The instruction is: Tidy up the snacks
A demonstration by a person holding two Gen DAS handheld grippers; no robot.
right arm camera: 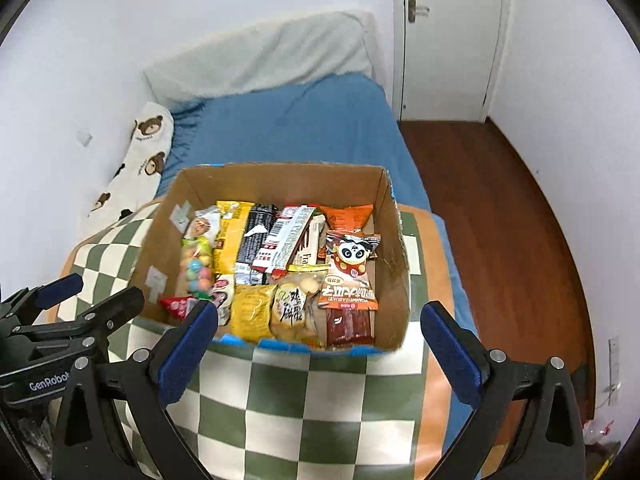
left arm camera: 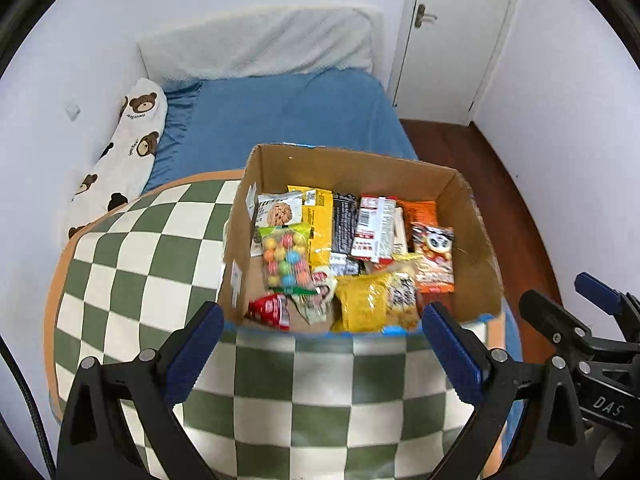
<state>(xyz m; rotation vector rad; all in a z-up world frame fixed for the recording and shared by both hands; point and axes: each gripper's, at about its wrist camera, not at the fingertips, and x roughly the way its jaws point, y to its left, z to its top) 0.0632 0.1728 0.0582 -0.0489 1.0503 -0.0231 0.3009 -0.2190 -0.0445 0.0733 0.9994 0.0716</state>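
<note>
An open cardboard box (left arm camera: 352, 164) sits on a green-and-white checkered cloth (left arm camera: 140, 264) on the bed. It holds several snack packets: a bag of coloured candy balls (left arm camera: 286, 258), a yellow packet (left arm camera: 370, 300), a panda packet (left arm camera: 434, 258). The box (right arm camera: 276, 178) and panda packet (right arm camera: 352, 268) also show in the right wrist view. My left gripper (left arm camera: 322, 354) is open and empty, just in front of the box. My right gripper (right arm camera: 318, 354) is open and empty, also just in front of it, and shows at the right of the left view (left arm camera: 568, 304).
A blue bed (left arm camera: 288, 120) with a bear-print pillow (left arm camera: 128, 148) lies behind the box, against the white wall. A white door (left arm camera: 448, 32) stands at the back right. Brown wood floor (right arm camera: 496, 208) runs along the bed's right side.
</note>
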